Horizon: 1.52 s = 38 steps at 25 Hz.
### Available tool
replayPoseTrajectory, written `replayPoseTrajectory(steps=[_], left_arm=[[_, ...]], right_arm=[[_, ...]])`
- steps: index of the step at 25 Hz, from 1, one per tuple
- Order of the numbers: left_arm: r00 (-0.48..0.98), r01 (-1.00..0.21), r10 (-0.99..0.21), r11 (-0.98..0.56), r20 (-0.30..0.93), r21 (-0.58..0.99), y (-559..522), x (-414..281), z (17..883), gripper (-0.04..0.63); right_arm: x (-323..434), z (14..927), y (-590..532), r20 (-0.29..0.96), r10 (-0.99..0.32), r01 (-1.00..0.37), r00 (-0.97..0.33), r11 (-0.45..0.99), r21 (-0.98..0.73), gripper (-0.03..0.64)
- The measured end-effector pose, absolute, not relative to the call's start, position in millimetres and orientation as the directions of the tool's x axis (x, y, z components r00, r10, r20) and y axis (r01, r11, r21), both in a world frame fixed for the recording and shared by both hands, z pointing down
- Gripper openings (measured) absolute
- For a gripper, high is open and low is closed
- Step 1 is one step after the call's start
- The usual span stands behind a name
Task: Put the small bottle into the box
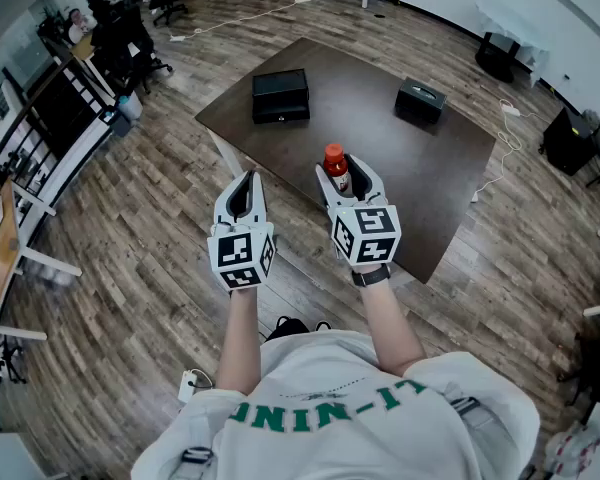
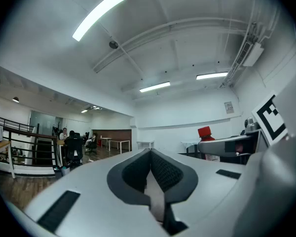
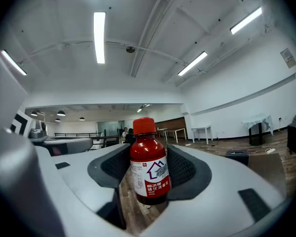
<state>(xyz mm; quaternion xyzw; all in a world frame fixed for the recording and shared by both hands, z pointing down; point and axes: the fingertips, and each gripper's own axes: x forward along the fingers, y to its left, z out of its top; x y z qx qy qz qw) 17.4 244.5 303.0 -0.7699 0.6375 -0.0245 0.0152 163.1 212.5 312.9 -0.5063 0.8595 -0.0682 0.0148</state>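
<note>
The small bottle stands upright in the air, pinched at its labelled body between the ribbed pads of the right tool. Its red cap rises above the pads and its base hangs free beneath them. The tool's jaws stand wide, held apart by the bottle's girth.

It looks light and stiff, filled with dark red liquid. Whether the wall is glass or plastic cannot be told, so it is best set down gently rather than dropped. The round, smooth body could swivel or slip in a two-point pinch. The present hold across the paper label at mid-height seems the soundest place, better than the narrow neck or cap.

Just left of the bottle hangs the left tool, its jaws closed together on nothing. Under the bottle lies the near edge of the dark desk. Well beyond the bottle sit two black boxes, one to the far left and one to the far right. Which one is meant cannot be told.
</note>
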Motion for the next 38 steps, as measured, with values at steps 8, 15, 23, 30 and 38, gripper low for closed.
replayPoseTrajectory(steps=[8,15,23,30,38], left_arm=[[0.180,-0.984,-0.983,-0.180,0.025,-0.009,196,9,318,0.012],[0.225,-0.974,-0.974,-0.225,0.001,-0.004,96,-19,323,0.012],[0.263,-0.965,-0.963,-0.263,-0.052,-0.008,-25,-87,295,0.012],[0.276,-0.961,-0.961,-0.276,0.000,0.029,-106,-135,338,0.012],[0.283,-0.959,-0.956,-0.281,0.074,0.047,-178,-161,373,0.012]], right_arm=[[151,326,165,0.078,-0.859,-0.859,-0.506,0.493,-0.140,0.242],[110,339,74,0.100,-0.860,-0.864,-0.500,0.486,-0.135,0.244],[45,321,-48,0.084,-0.875,-0.876,-0.477,0.464,-0.132,0.244],[-3,356,-119,0.164,-0.857,-0.871,-0.488,0.466,-0.158,0.244],[-26,394,-193,0.235,-0.839,-0.869,-0.491,0.452,-0.201,0.243]])
